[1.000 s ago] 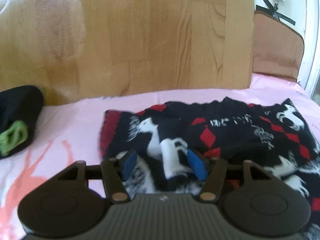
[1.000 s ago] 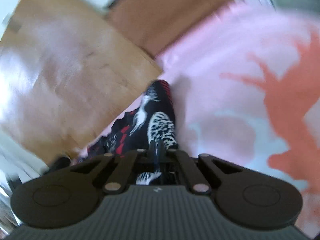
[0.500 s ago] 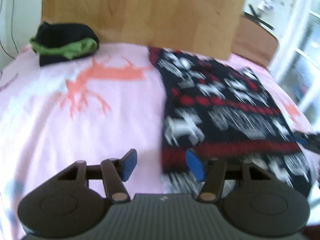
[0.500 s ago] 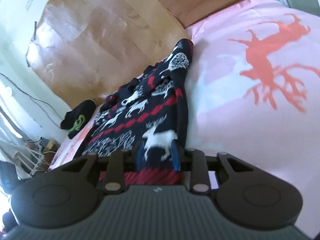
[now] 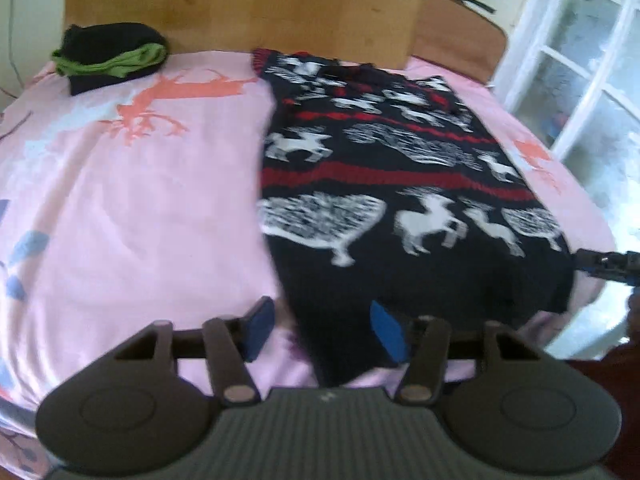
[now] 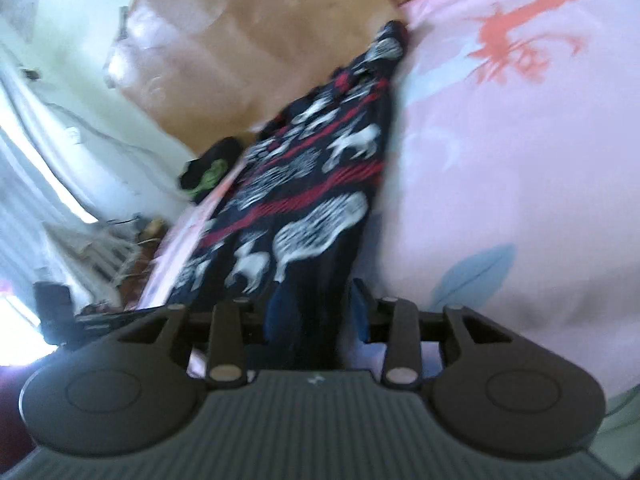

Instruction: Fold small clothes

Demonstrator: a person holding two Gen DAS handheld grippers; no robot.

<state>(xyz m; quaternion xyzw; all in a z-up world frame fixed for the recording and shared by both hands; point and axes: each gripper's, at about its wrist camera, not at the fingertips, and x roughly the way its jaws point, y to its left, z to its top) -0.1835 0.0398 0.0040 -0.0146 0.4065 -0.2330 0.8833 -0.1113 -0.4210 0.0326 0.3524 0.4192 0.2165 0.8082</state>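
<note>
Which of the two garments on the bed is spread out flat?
The dark reindeer-patterned sweater, laid open with red stripes and white figures. The other, a black and green garment, sits bundled near the wooden headboard.

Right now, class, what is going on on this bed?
A person with a handheld gripper in each hand is folding a black, red and white reindeer sweater spread on the pink bedsheet. The left gripper has just been closing and straddles the sweater's near edge, pads not visibly pressing. The right gripper has just been opening, with the hem between its pads. A black-and-green folded garment sits by the headboard.
</note>
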